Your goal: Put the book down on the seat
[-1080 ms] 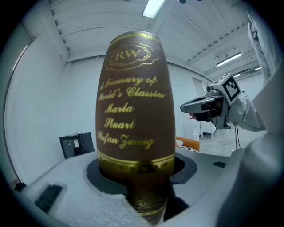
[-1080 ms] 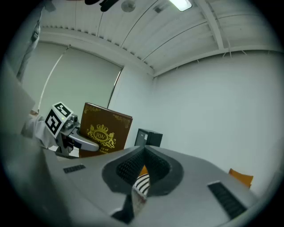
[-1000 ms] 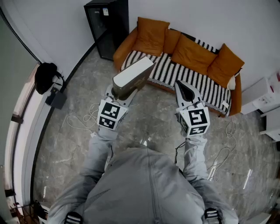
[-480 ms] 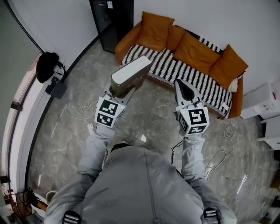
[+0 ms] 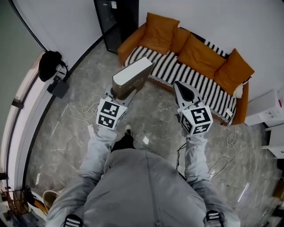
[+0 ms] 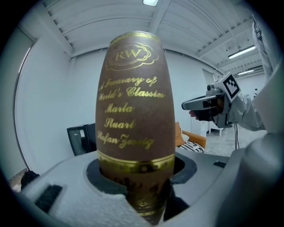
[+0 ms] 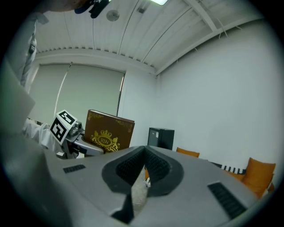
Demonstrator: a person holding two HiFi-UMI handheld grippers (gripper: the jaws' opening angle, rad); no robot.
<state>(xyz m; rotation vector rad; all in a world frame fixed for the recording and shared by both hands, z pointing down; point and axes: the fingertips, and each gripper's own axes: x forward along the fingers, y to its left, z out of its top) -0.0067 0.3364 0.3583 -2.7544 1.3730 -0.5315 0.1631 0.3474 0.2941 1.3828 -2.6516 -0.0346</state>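
Both arms [image 5: 101, 146] outstretched, book [image 5: 132, 75] aloft

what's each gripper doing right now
left gripper: closed on the book
right gripper: closed, empty

In the left gripper view the book [image 6: 133, 115] sinks its lower end out of sight between my fingers [image 6: 62, 186]; from the head view it hides them. The black cabinet [image 5: 116, 17] is cut by the top edge, its label [image 5: 114, 5] too small to read.
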